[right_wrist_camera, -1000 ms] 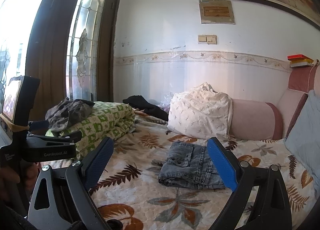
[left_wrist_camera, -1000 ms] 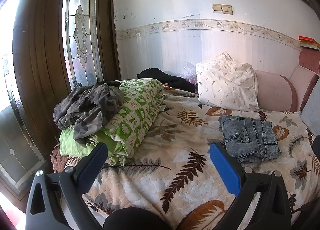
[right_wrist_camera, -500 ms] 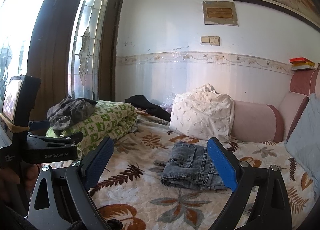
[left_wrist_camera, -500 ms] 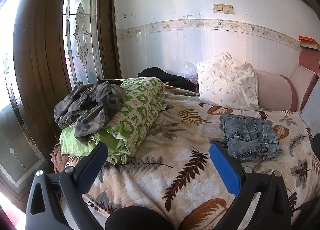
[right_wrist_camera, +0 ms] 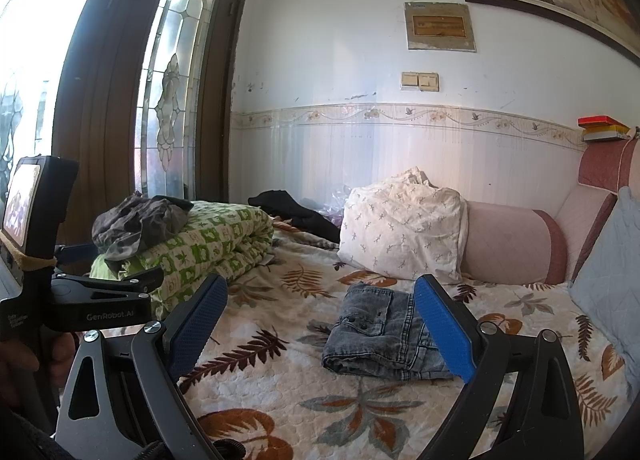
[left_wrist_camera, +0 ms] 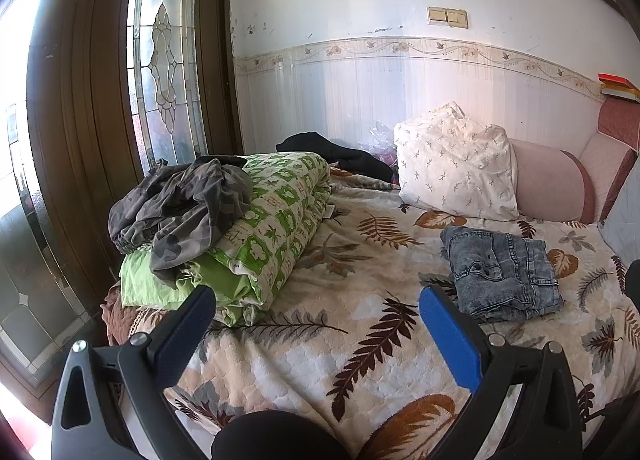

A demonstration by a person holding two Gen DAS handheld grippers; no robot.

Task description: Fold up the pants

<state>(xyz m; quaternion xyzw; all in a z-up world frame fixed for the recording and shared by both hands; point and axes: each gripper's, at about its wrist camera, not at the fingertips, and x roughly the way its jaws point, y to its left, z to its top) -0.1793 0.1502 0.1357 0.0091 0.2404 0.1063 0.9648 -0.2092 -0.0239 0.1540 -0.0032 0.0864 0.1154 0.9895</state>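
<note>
Right hand-held gripper (right_wrist_camera: 320,302) agape, folded jeans (right_wrist_camera: 380,334) just beyond, untouched.

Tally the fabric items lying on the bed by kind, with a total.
Folded blue-grey denim jeans: 1
Crumpled garments, grey camouflage and black: 2
Rolled green-patterned quilt: 1
Pillows, white leaf-print and pink bolster: 2
Total: 6

"GenRobot.AI" stands in pale letters on the black body of the left hand-held gripper (right_wrist_camera: 100,314); smaller print beside it is illegible.
</note>
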